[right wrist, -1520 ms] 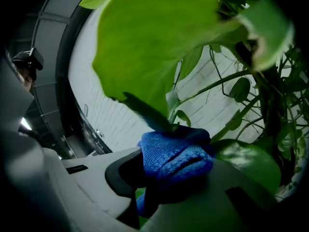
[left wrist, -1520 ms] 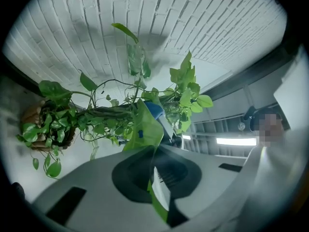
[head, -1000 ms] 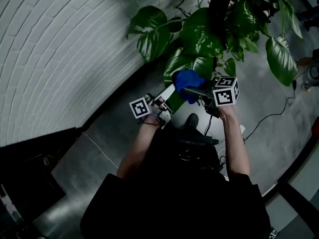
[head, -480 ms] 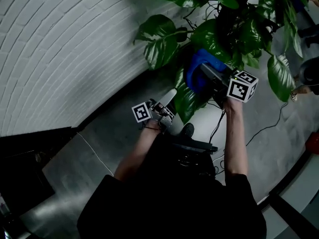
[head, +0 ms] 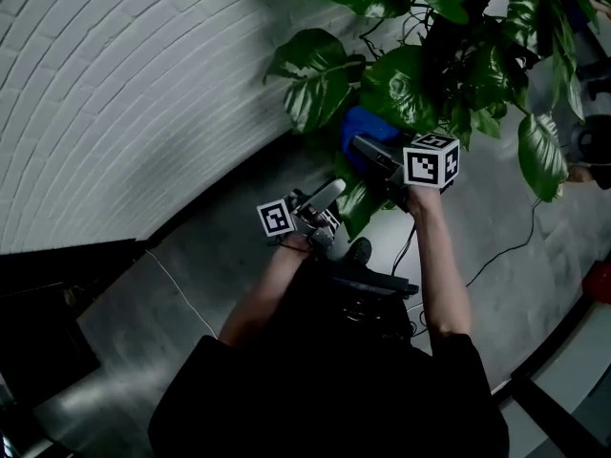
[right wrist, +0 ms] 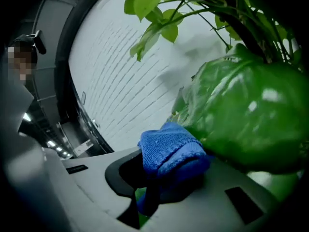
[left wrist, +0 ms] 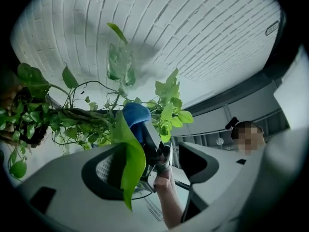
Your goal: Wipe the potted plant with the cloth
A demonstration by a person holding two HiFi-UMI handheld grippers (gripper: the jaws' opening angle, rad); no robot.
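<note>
Head view, centre: the right gripper [head: 367, 149] clamps a blue cloth [head: 357, 122] against the potted plant [head: 409, 72]. The left gripper [head: 328, 196] has just been opening its jaws, a leaf [left wrist: 130, 159] loose between them.

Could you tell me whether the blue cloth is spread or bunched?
Bunched: the cloth sits wadded in the right claw.

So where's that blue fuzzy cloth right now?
In the head view the blue fuzzy cloth sits right of centre, clamped in the right gripper and up against a large glossy green leaf of the plant.
</note>
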